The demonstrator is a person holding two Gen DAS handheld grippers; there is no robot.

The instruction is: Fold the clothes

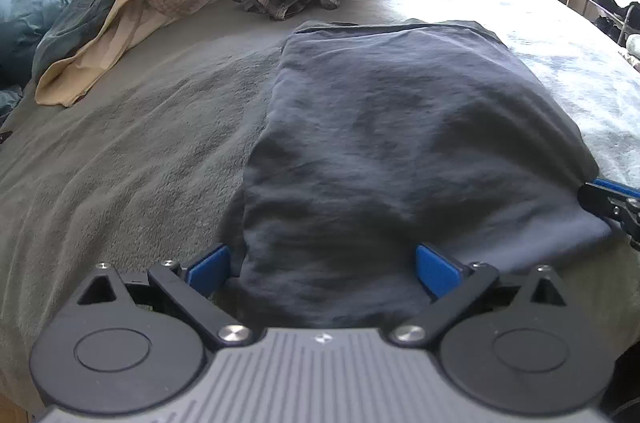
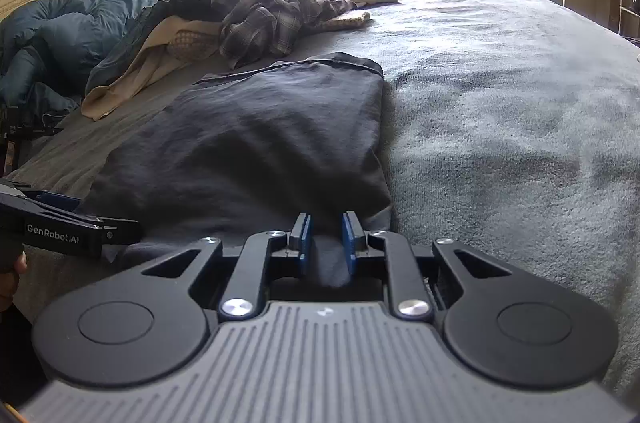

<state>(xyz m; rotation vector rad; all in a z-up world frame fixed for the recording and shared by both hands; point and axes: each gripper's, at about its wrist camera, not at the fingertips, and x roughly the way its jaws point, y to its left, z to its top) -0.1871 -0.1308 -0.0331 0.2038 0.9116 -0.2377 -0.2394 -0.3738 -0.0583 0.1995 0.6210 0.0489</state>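
The folded dark navy cotton garment lay near the grey-blanketed bed's front edge. The left tongs gaped wide astride its near hem; the right tongs pinched its near corner.

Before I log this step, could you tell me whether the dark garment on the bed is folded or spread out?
Folded: the dark garment lies as a narrow doubled rectangle with straight side edges on the grey blanket.
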